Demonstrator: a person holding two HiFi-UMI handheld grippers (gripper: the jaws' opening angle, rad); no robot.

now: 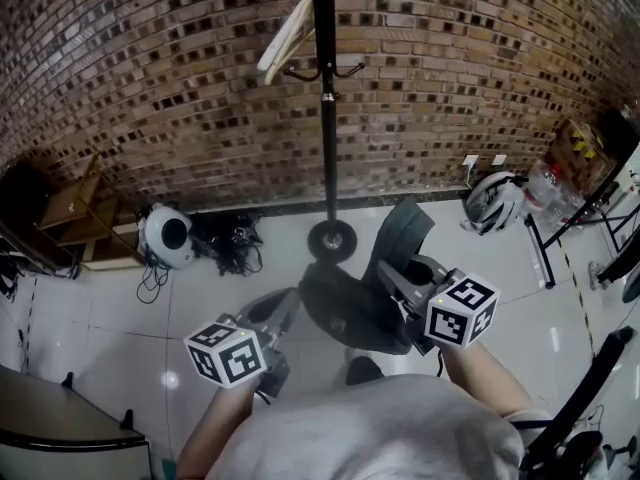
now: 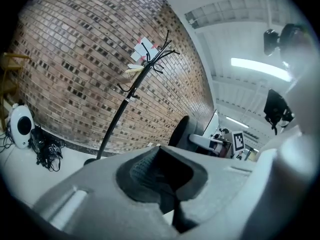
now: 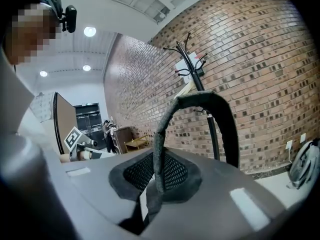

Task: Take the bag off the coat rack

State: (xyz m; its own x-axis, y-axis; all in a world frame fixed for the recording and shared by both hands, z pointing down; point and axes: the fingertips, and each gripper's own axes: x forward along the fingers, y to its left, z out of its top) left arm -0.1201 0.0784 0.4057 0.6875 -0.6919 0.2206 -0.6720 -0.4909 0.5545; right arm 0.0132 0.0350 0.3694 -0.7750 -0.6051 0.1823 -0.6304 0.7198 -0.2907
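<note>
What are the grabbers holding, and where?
Both hold the bag: the right gripper pinches its strap, the left gripper seems to grip its other side.

Brick wall (image 1: 150, 78), pale tiled floor (image 1: 120, 308)

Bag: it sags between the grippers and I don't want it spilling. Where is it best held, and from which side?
By its two handles, one from each side. The bag is limp and sags, so its body gives no firm hold, while each handle is a flat arched strap that fits shut jaws. The right gripper pinches one; the left gripper seems to pinch the other.
</note>
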